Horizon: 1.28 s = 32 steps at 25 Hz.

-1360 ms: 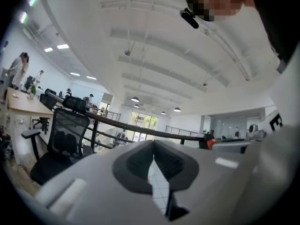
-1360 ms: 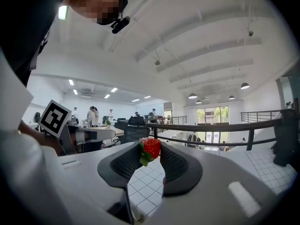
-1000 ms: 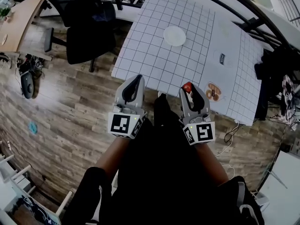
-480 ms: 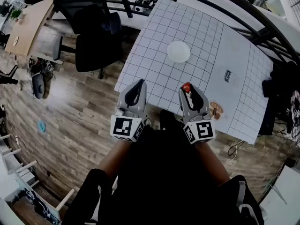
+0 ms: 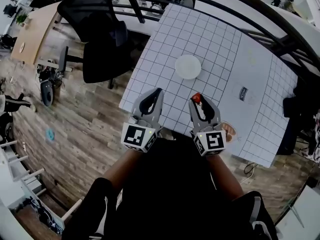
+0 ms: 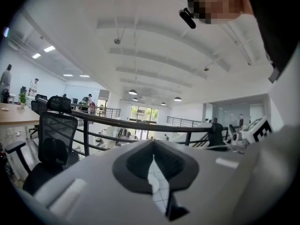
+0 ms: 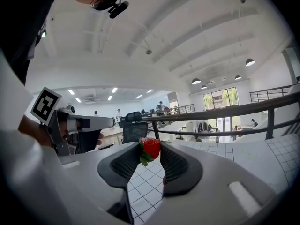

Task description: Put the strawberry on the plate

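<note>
A red strawberry [image 7: 150, 149] with green leaves sits pinched at the tips of my right gripper [image 7: 150, 150]; in the head view the strawberry [image 5: 197, 98] shows at the tip of the right gripper [image 5: 198, 99], over the near part of the gridded table. The white round plate [image 5: 188, 67] lies on the table a short way beyond both grippers. My left gripper [image 5: 156, 94] hangs to the left of the right one, its jaws together with nothing between them; in its own view the left gripper [image 6: 152, 149] shows only a thin slit.
The white gridded table [image 5: 160, 49] has its near edge under the grippers. A small dark card [image 5: 243, 91] and a printed patch [image 5: 229, 131] lie on its right part. A black office chair [image 5: 102, 44] stands left of the table, on the wooden floor [image 5: 65, 129]. A dark railing [image 5: 260, 9] arcs behind.
Both grippers have moved forward over the table's near edge, closer to the plate. The strawberry stays held in the right gripper.
</note>
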Each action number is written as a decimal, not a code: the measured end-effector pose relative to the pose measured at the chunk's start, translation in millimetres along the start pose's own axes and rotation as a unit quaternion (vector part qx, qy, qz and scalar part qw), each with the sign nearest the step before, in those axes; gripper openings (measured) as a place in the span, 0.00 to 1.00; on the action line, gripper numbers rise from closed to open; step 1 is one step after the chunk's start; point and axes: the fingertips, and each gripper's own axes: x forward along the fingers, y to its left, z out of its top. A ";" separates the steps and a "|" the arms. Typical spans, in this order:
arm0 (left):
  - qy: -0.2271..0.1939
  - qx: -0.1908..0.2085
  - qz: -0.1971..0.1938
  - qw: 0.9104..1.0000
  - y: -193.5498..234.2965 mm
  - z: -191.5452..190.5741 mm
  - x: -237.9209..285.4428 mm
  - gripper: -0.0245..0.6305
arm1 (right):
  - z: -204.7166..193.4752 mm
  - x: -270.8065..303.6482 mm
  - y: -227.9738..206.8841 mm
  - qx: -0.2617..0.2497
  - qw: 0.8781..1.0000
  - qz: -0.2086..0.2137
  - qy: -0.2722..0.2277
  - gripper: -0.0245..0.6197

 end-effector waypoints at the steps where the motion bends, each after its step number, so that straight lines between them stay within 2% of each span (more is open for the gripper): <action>1: 0.001 0.003 0.000 1.000 -2.0 -1.3 6.4 0.05 | -1.0 3.7 -5.2 0.002 1.000 0.003 0.000 0.25; 10: 0.026 -0.002 0.033 0.999 2.6 -16.9 39.1 0.05 | -5.3 31.9 -47.2 0.029 1.000 0.002 0.010 0.25; 17: 0.032 -0.021 -0.004 0.999 8.1 -23.1 77.8 0.05 | -6.5 67.7 -73.8 0.058 0.997 -0.023 0.034 0.25; 20: 0.035 -0.024 -0.016 0.999 12.9 -27.6 89.2 0.05 | -11.2 87.6 -78.1 0.054 0.997 -0.031 0.047 0.25; 25: 0.045 -0.029 -0.026 0.998 28.2 -39.1 101.0 0.05 | -33.5 116.8 -85.1 0.059 0.994 -0.032 0.081 0.25; 28: 0.045 -0.028 -0.025 0.998 40.1 -40.3 105.8 0.05 | -51.9 132.0 -86.8 0.040 0.993 -0.034 0.109 0.25; 32: 0.054 -0.056 -0.028 0.997 50.0 -48.9 112.7 0.05 | -78.5 149.1 -97.0 0.039 0.988 -0.057 0.138 0.25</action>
